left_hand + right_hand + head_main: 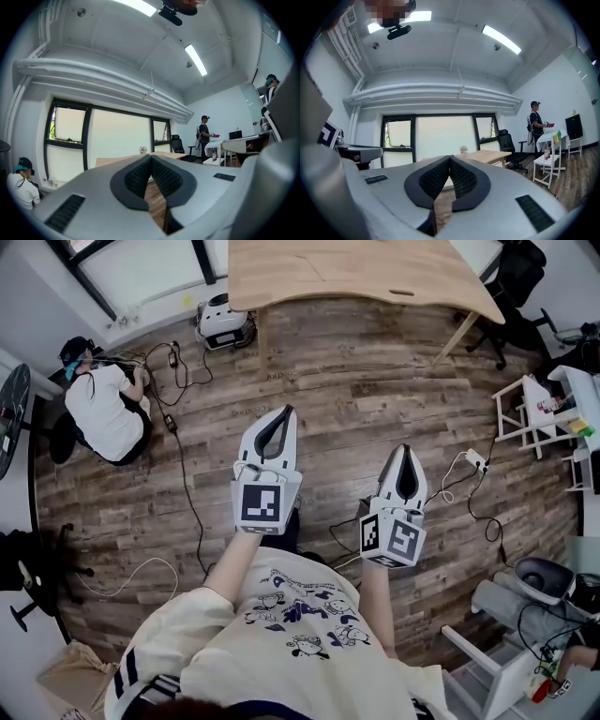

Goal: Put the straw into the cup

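Observation:
My left gripper (285, 410) and right gripper (405, 449) are held level side by side above the wooden floor, both pointing toward a light wooden table (356, 273) ahead. Both are shut with nothing between the jaws; the left gripper (150, 156) and the right gripper (450, 157) show their black pads pressed together in their own views. A small pale thing (143, 150) stands on the far table, too small to identify; it shows again as a pale thing (463, 150) in the right gripper view. I see no straw or cup that I can make out.
A person crouches (101, 409) at the left by floor cables (183, 474). A white device (223, 321) sits under the table. White shelves (539, 409) and a black chair (514, 282) stand at the right. Another person (534, 124) stands by a white table.

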A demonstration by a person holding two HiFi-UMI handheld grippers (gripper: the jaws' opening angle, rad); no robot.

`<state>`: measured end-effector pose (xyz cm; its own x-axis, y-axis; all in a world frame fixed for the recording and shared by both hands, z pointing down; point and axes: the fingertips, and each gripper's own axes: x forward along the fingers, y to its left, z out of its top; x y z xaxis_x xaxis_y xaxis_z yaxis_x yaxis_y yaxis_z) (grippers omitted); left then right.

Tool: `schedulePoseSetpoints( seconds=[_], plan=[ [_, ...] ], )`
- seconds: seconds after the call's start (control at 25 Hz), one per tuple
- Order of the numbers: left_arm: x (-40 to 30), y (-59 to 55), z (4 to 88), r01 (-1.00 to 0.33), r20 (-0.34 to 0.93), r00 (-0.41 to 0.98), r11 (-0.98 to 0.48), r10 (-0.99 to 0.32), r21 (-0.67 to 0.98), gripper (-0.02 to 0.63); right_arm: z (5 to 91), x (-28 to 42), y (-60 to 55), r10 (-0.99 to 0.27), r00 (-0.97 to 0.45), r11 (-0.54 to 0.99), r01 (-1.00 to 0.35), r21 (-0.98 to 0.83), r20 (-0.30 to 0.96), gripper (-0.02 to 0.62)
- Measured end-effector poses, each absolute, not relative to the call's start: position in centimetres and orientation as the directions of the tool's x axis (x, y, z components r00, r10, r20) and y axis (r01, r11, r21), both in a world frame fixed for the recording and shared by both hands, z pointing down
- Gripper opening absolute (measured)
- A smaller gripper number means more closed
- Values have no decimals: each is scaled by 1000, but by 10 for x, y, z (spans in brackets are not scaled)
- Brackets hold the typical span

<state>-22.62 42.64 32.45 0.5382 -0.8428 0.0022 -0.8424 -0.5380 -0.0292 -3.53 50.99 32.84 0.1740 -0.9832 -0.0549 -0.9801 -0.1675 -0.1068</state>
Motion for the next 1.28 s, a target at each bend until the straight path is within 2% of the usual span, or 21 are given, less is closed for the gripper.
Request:
schedulePoseSetpoints(
  seconds=[0.52, 0.96, 1.28],
  plan=[
    [-223, 318, 326, -839, 2, 545, -545, -839, -17, 29, 327, -35, 403, -983, 177, -171, -979, -110, -51, -9],
    [-221, 288, 332, -849, 19, 529, -529, -849, -2, 29, 335, -34, 369, -988, 154, -151, -982, -115, -21, -9],
    [-199, 259, 342, -867, 54, 497, -498, -866, 2, 29, 341, -6, 334, -992, 128, -125, -982, -142, -11, -9]
  ],
)
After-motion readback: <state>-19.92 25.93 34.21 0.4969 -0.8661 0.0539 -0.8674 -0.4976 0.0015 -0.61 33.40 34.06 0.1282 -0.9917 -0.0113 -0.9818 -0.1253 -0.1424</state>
